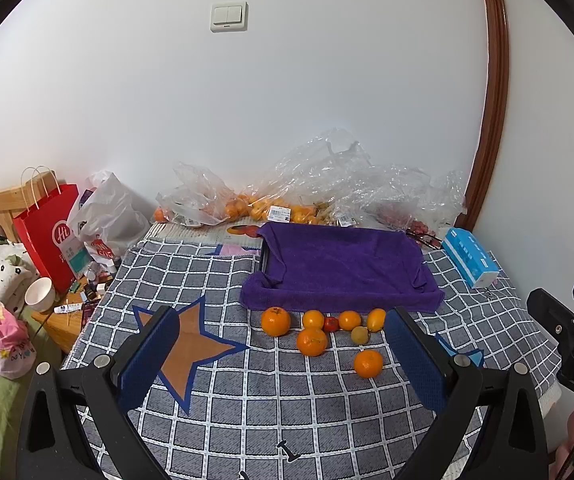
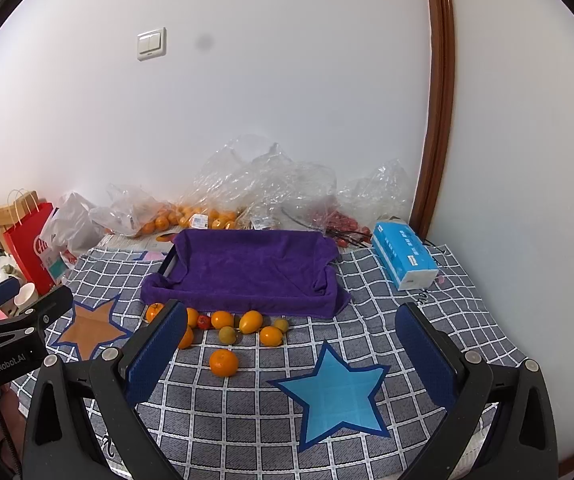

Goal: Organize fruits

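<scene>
Both tools idle above the checked cloth (image 2: 247,420); nothing picked yet, so I judge this the start of the sort. My left gripper (image 1: 283,360) has its jaws spread wide, holding nothing. My right gripper (image 2: 291,356) likewise: spread, nothing between the pads.

Loose fruits (image 1: 319,330) lie ahead of the left gripper, just in front of its fingertips, clustered against the near edge of the purple towel-lined tray (image 2: 247,264). From the right gripper they sit ahead and to its left, one finger partly hiding them. One orange (image 2: 223,363) lies apart, nearest me.

Materials: oranges round, dimpled, firm-looking; one small red fruit (image 1: 331,324) and a dull yellow-green one (image 1: 359,335), smoother. Towel soft, plush, sagging into the tray. Gripper pads blue, textured.

Next move, as I judge it: advance over the lone orange, centre it between the pads, close gently since round fruit may roll.
</scene>
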`<state>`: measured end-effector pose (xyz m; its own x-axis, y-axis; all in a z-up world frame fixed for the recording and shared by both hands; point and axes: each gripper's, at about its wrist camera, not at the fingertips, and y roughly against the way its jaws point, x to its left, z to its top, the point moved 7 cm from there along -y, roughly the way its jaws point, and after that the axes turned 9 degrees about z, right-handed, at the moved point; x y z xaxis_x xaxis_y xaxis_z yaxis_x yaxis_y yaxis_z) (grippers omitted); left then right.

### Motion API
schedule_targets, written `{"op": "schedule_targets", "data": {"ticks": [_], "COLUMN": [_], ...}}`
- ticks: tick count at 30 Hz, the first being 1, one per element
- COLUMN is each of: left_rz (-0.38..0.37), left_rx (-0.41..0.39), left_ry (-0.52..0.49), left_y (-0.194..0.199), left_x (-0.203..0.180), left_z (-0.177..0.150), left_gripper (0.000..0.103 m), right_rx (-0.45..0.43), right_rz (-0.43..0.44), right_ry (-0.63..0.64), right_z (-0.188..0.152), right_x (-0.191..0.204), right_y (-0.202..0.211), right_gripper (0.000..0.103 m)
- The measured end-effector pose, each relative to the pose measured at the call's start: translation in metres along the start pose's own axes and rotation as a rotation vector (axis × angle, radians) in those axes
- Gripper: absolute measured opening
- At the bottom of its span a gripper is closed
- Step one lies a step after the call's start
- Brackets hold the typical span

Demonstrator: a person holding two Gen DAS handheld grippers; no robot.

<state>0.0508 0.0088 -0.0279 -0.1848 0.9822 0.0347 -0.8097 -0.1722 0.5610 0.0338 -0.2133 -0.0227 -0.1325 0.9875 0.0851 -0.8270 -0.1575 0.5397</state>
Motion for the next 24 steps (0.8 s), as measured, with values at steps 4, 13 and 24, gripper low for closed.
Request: {"op": "schedule_targets", "data": {"ticks": [4, 13, 24], "left_rz": [0.0, -0.007, 0.01], "left_rx": [0.0, 0.002, 0.023], "left_ry": [0.0, -0.006, -0.022], "left_y": [0.0, -0.006, -0.035], "left_x": [0.0, -0.005, -0.006], "left_z": [0.0, 0.004, -0.002], "left_gripper": [0.103, 0.103, 0.103], "right_rx": [0.002, 0.009, 0.066], "right_rz": [-0.001, 0.003, -0.004], "right_ry": [0.0, 0.004, 0.017], "right_z": [0.0, -0.001, -0.009], "right_x": [0.0, 0.0, 0.001], "right_y": [-0.002, -0.008, -0.05], "right_gripper": [0.102, 0.102, 0.102]}}
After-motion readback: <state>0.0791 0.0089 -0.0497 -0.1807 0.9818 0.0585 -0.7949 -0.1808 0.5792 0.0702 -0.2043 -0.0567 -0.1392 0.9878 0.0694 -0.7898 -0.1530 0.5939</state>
